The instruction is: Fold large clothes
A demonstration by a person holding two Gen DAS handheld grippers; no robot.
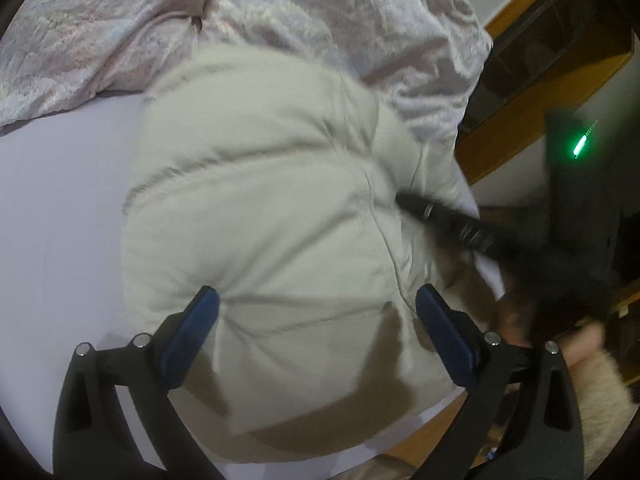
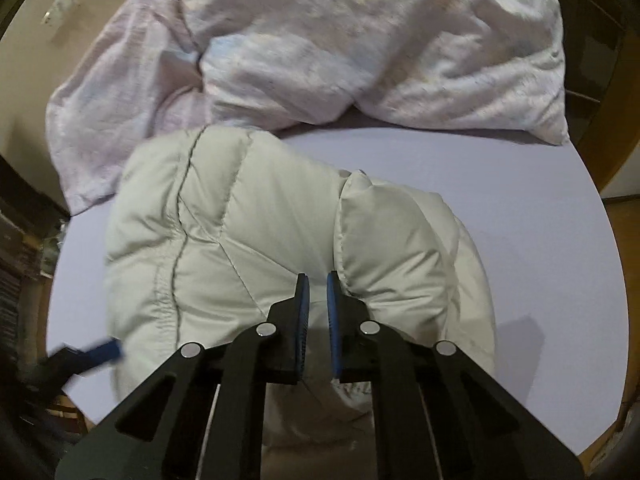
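Puffer jacket [image 2: 224, 240]: bundled on the lavender sheet [image 2: 500, 208], sleeve doubled over just beyond the right gripper [image 2: 316, 284], fingers nearly together, no cloth seen between. Under the left gripper [image 1: 316, 300], fingers wide apart. Seemingly folded partway; flattening and a final fold probably left.

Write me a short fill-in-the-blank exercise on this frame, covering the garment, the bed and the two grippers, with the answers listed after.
1. The puffy jacket on the bed is pale ____ in colour.
2. The jacket lies on a plain ____ sheet.
3. The left gripper hangs over the jacket with its jaws ____.
4. A crumpled ____ is bunched up behind the jacket at the far end of the bed.

Answers: grey; lavender; open; duvet
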